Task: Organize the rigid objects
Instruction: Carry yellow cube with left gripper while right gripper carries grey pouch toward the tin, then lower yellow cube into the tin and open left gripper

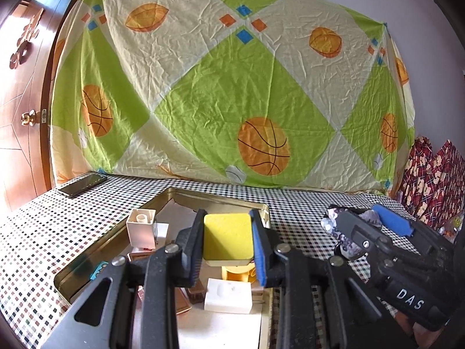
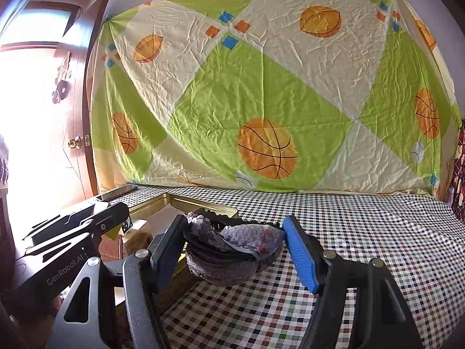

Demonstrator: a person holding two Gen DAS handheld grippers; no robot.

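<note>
My left gripper (image 1: 228, 242) is shut on a yellow square box (image 1: 227, 237) and holds it above the gold metal tray (image 1: 221, 199). In the tray lie a white block (image 1: 228, 295), a white square container (image 1: 141, 228), an orange-yellow piece (image 1: 238, 273) and brown pieces (image 1: 194, 292). My right gripper (image 2: 235, 248) is shut on a purple sequined pouch (image 2: 232, 251) and holds it just right of the tray (image 2: 186, 200). The right gripper also shows in the left wrist view (image 1: 363, 229), with the pouch (image 1: 340, 232) in it.
The table wears a checked cloth (image 2: 363, 232). A black phone (image 1: 82, 185) lies at the far left corner. A basketball-print sheet (image 1: 232, 87) hangs behind the table. A wooden door (image 1: 20, 101) stands at left, and patterned red fabric (image 1: 430, 180) at far right.
</note>
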